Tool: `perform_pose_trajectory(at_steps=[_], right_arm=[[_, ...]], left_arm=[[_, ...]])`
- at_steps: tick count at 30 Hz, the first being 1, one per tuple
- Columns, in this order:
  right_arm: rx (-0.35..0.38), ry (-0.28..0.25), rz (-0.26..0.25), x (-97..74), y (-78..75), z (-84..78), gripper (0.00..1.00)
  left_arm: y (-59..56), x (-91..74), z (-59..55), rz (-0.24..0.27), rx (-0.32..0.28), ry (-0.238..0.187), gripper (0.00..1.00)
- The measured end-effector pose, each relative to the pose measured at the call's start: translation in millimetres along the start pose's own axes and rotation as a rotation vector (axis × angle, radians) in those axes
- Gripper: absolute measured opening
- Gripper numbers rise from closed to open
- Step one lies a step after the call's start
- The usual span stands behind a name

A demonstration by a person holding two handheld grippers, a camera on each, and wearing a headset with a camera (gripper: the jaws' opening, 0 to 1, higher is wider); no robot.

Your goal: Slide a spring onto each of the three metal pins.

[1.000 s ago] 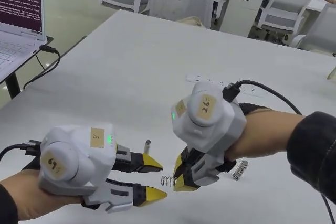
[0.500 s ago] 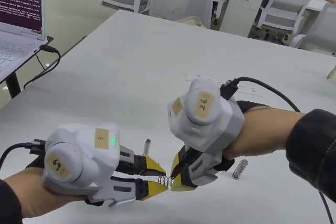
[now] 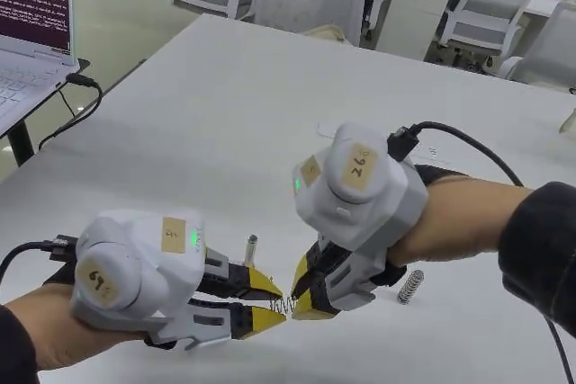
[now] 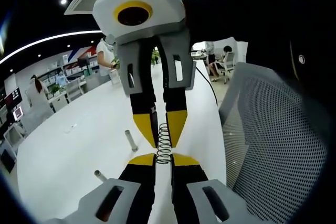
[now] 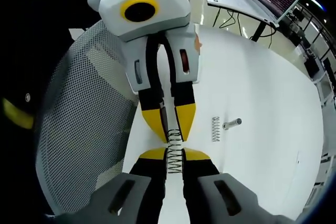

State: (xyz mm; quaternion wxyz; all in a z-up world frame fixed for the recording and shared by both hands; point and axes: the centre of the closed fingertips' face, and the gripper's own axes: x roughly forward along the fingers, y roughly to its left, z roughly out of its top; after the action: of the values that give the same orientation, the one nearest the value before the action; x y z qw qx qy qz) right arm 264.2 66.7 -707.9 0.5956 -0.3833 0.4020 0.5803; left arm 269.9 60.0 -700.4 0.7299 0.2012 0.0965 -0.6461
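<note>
white table (image 3: pixel 225 114); spring (image 4: pixel 164 142) ends inside jaws

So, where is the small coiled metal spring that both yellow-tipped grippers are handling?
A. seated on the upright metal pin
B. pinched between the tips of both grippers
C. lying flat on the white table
B: the small coiled metal spring bridges the meeting tips of the left gripper and the right gripper.

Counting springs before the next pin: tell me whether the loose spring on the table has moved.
No. The loose spring lies as far right of the upright pin as before.
</note>
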Motion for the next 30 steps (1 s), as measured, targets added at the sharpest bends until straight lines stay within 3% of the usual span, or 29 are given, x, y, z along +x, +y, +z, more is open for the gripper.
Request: perform_pose_trajectory(at_steps=[23, 30], right_arm=[[-0.020, -0.051, -0.016, -7.9, 1.0, 10.1, 0.09], [-0.014, -0.082, -0.026, -11.7, -0.4, 10.2, 0.15]], left_arm=[[0.5, -3.0, 1.7, -0.007, -0.008, -0.006, 0.01], [1.0, -3.6, 1.4, -0.005, -0.006, -0.007, 0.01]])
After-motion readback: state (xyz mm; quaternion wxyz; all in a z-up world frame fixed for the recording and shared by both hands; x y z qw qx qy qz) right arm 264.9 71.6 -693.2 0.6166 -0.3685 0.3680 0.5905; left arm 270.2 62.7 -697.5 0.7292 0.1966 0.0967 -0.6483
